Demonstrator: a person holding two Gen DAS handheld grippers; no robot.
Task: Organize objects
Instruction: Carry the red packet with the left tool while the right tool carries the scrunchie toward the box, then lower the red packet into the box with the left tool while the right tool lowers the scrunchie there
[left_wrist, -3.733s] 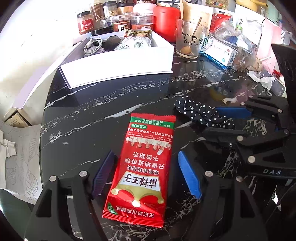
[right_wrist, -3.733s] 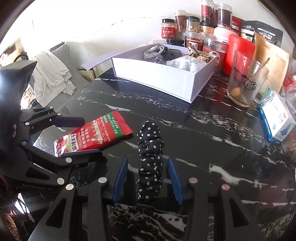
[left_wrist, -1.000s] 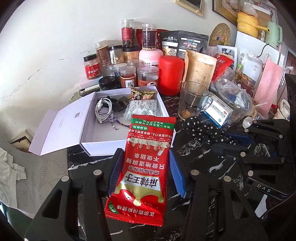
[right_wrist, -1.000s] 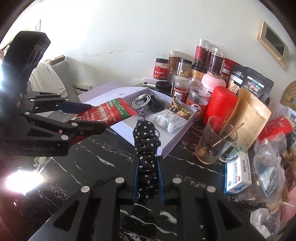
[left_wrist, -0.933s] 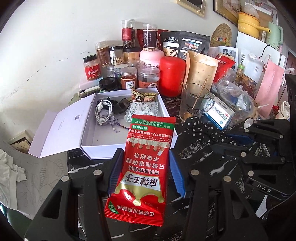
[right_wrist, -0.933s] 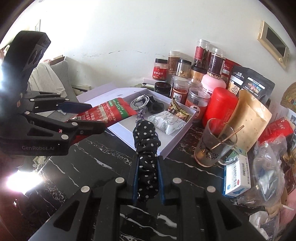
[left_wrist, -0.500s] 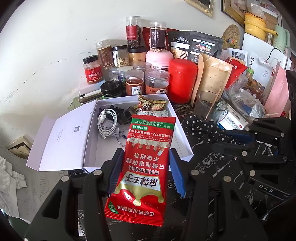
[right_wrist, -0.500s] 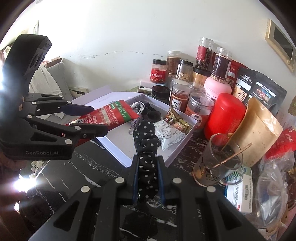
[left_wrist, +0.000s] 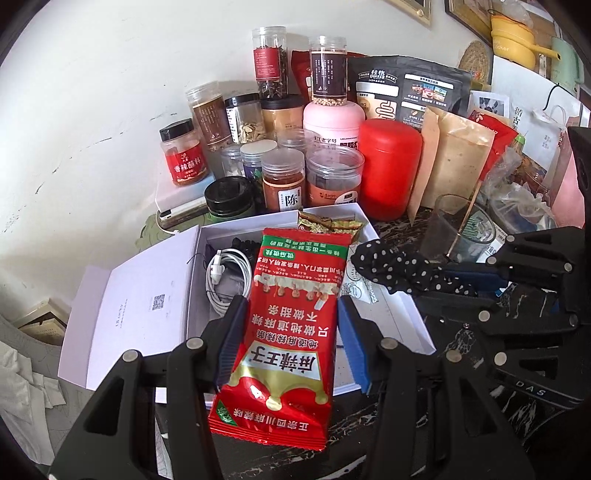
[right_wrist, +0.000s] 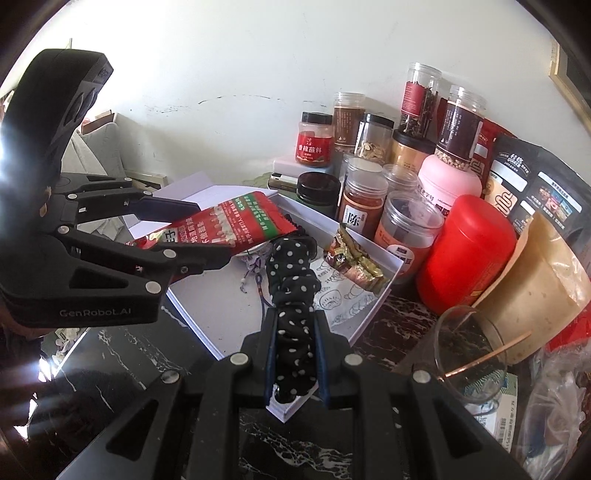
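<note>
With the left hand-held gripper (left_wrist: 291, 332) clamping a red snack packet (left_wrist: 291, 317) at frame centre and the right hand-held gripper (right_wrist: 295, 354) pinching a spotted hair tie (right_wrist: 293, 295), both are hanging over the white box (right_wrist: 373, 314), likely needing lowering and release.

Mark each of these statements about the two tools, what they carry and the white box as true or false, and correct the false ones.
1. The left tool grips a red snack packet. True.
2. The right tool is empty. False: it is shut on a black polka-dot scrunchie.
3. The white box has its lid closed. False: the lid lies flipped open beside it.
4. A coiled white cable lies inside the box. True.
5. The red canister sits inside the box. False: it stands outside it, on the table among the jars.
</note>
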